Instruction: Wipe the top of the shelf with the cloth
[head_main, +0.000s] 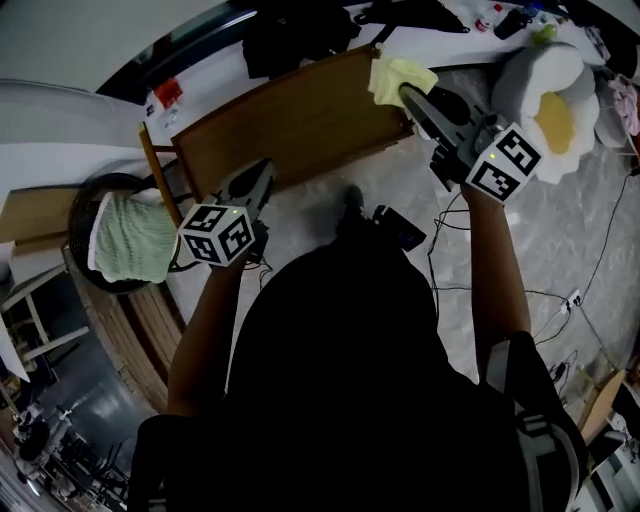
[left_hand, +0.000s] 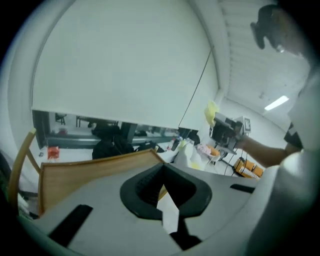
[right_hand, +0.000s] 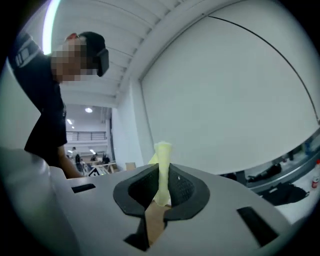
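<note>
Towel (head_main: 135, 240), pale green, lies bunched in a dark round basket (head_main: 82, 200) at the left edge of the head view, beside the left end of the shelf (head_main: 300, 125). Just right of it is the left gripper (head_main: 262, 170), pointing up the frame over the near edge of the brown wooden shelf top. Whether it touches the wood cannot be told. In the left gripper view its jaws meet at the tips with nothing between them (left_hand: 162, 172). The shelf top's edge (left_hand: 95, 172) runs behind them, and the cloth (left_hand: 212, 112) shows small and raised in the right half of that frame. In the head view the shelf top runs as a slanted board from centre left up towards the upper middle of the frame. Its surface is bare apart from the cloth (head_main: 395, 78), a pale yellow, crumpled piece at its far right corner. The right gripper (head_main: 405, 92) reaches in from the right with its tips at that corner, clamped on the cloth. In the right gripper view the jaws (right_hand: 162, 175) pinch a thin upright fold of the yellow cloth (right_hand: 162, 160), which stands above them, and brown wood shows in the gap below. Further right, in the upper right corner of the head view, a white and yellow plush (head_main: 550, 100) sits on the pale floor. Thin cables (head_main: 600, 250) trail across the floor below it.
</note>
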